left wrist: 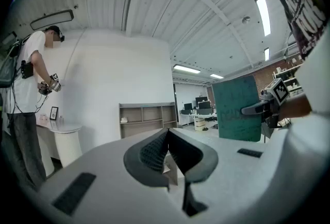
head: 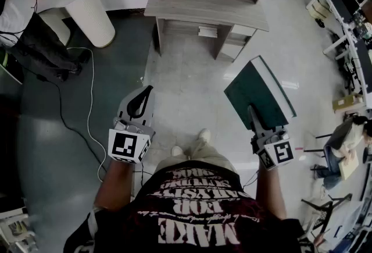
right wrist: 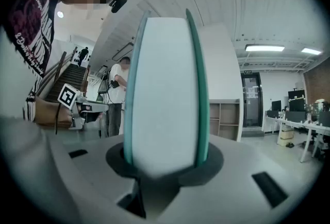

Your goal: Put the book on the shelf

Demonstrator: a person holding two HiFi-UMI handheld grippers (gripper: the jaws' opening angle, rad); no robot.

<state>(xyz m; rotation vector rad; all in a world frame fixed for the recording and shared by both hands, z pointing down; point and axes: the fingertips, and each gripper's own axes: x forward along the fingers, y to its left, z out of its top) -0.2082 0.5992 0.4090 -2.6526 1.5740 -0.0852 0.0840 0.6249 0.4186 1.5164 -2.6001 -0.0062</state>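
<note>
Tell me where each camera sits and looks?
Head view: on the person's head, looking steeply down; shows shirt, shoes, left gripper, right gripper holding the book.
Left gripper view: on that gripper, looking along shut jaws toward the shelf; shirt at right.
Right gripper view: on that gripper, looking along jaws clamped on the book; shirt at left.
All share book and shelf.

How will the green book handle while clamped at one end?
Probably stiff: the book stands straight out of the right hand-held gripper without sagging. Its covers look smooth, so it might slip. Held at one end, it may pivot.
</note>
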